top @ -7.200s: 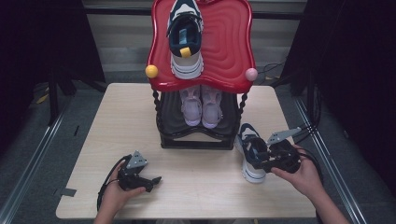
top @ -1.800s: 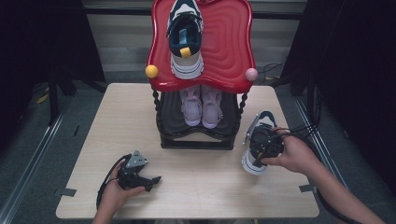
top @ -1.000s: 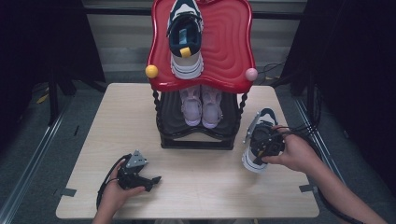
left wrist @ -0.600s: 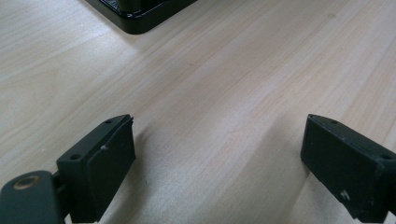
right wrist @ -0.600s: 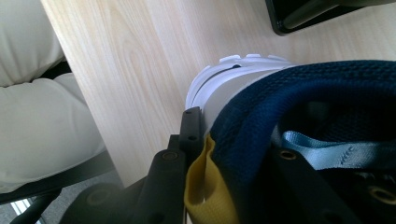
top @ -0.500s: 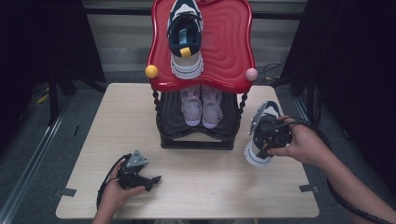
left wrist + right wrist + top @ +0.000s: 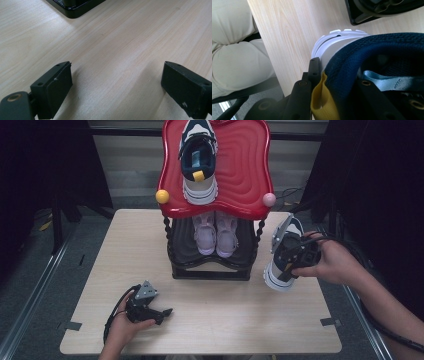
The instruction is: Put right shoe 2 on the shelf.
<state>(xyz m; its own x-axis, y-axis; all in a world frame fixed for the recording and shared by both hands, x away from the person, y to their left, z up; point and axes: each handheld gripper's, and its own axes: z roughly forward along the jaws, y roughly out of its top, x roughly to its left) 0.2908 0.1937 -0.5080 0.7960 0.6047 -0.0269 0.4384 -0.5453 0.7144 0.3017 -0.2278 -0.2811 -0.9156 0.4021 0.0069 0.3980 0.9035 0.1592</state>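
Observation:
My right gripper is shut on the heel collar of a navy and white sneaker, held tilted above the table's right side, beside the rack. In the right gripper view one jaw presses outside the heel by the yellow pull tab, the other sits inside the navy collar. A matching sneaker lies on the red top shelf. A pair of pink shoes stands on the black lower shelf. My left gripper rests open on the table at the front left, its jaws wide apart over bare wood.
The black rack base stands at the middle back of the wooden table; its corner lies ahead of the left gripper. A yellow ball and a pink ball mark the red shelf's front corners. The person's trousers are at the table's edge.
The right gripper has lifted the sneaker off the table and carried it up and toward the far right beside the rack. The left gripper has stayed put.

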